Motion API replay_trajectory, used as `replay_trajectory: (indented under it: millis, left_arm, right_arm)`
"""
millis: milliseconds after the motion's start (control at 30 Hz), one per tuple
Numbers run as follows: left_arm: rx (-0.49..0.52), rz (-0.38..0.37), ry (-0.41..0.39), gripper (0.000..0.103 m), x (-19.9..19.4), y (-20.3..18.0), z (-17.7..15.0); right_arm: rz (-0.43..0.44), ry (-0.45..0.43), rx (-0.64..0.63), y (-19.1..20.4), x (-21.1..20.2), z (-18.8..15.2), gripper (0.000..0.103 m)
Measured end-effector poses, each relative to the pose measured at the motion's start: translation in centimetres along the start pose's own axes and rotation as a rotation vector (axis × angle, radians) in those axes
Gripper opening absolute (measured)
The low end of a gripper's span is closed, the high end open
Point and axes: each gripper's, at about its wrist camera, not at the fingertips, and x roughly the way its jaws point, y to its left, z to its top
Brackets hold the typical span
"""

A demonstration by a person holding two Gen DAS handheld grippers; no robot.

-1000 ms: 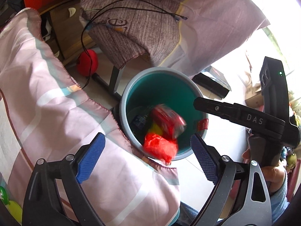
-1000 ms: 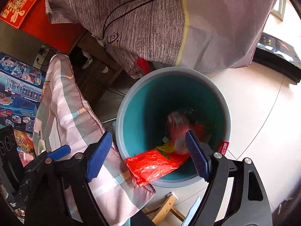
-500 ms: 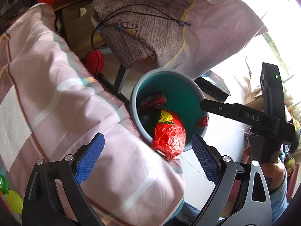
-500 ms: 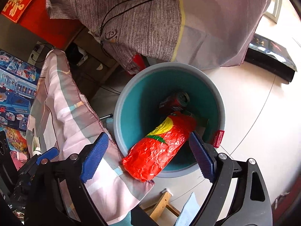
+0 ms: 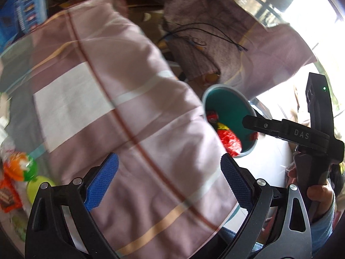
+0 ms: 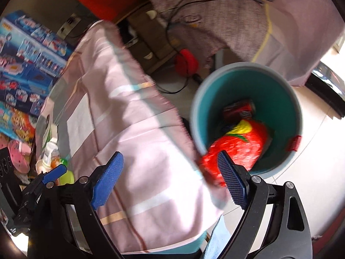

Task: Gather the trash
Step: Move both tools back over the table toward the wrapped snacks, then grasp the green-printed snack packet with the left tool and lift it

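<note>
Surface: pink striped cloth (image 5: 133,116) over a table, beneath both claws; clutter behind.
Bin (image 6: 278,75): ahead-right of right claw (image 6: 170,181), holding red bag (image 6: 237,146) and can (image 6: 239,109).
Left claw (image 5: 170,183): wide, empty.
Right claw: wide, empty.
Remaining trash (image 5: 15,179): far left of left claw, nearer that hand; blurred, cut off.
</note>
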Motion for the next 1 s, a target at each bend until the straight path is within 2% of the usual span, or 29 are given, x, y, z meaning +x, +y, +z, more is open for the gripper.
replay_trajectory:
  millis: [200,500,600,767,867,1000]
  left_arm:
    - [-0.101,0.053,-0.045,0.096,-3.9,6.4,-3.4]
    - [-0.254,0.157,-0.104,0.097,-8.9,15.6,-9.5]
    - [-0.288,0.200,-0.112,0.097,-9.9,18.0,-11.7]
    - [-0.351,0.229,-0.111,0.097,-10.5,21.7,-15.0]
    - [-0.364,0.218,-0.111,0.097,-10.4,22.9,-16.2]
    - [-0.325,0.189,-0.088,0.097,-9.4,22.8,-16.6]
  right_arm:
    - [0.023,0.052,-0.119,7.4,2.0,-1.9,0.085]
    - [0.048,0.139,-0.271,16.0,4.9,-5.8,0.085]
    - [0.053,0.170,-0.314,18.2,5.9,-7.4,0.085]
    - [0.043,0.221,-0.367,20.4,7.3,-9.6,0.085]
    - [0.031,0.241,-0.379,21.1,7.9,-10.4,0.085]
    - [0.023,0.250,-0.382,21.6,8.2,-10.9,0.085]
